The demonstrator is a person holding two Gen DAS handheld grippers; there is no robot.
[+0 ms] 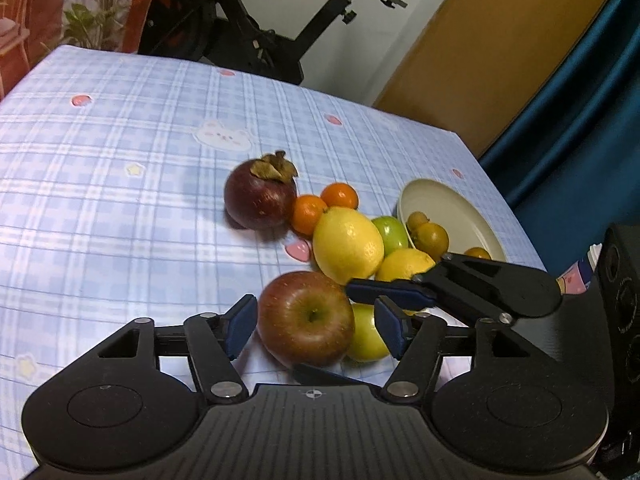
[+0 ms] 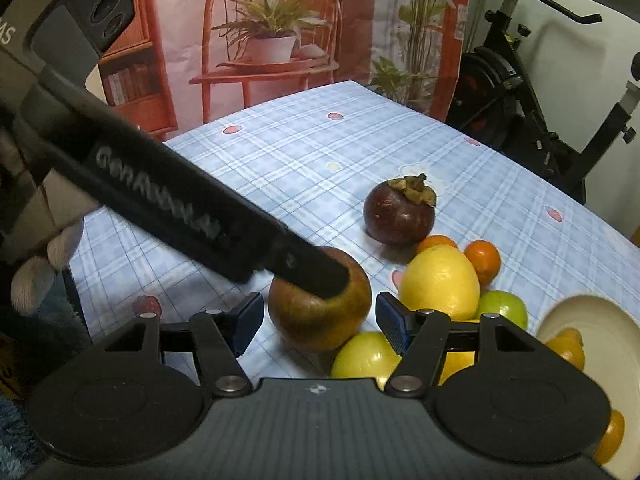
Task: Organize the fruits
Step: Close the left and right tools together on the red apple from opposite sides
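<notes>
My left tool (image 1: pixel 316 328) hangs released, its pads either side of the red apple (image 1: pixel 306 318) without pressing. My right tool (image 2: pixel 320 322) is released too, framing the same apple. The apple sits on the table (image 1: pixel 120 200) at the 7 o'clock edge of the fruit pile; the plate (image 1: pixel 464 220) lies at 2 o'clock. I judge I'm on the pick-up: next, only one tool should clench, then carry toward the plate.

On the table (image 1: pixel 120 200), the apple (image 1: pixel 306 318) is being flanked by the left gripper (image 1: pixel 316 322). The mangosteen (image 1: pixel 260 196) is lying at eleven o'clock from it, the lemon (image 1: pixel 347 244) at one o'clock, the plate (image 1: pixel 460 216) at two o'clock.
</notes>
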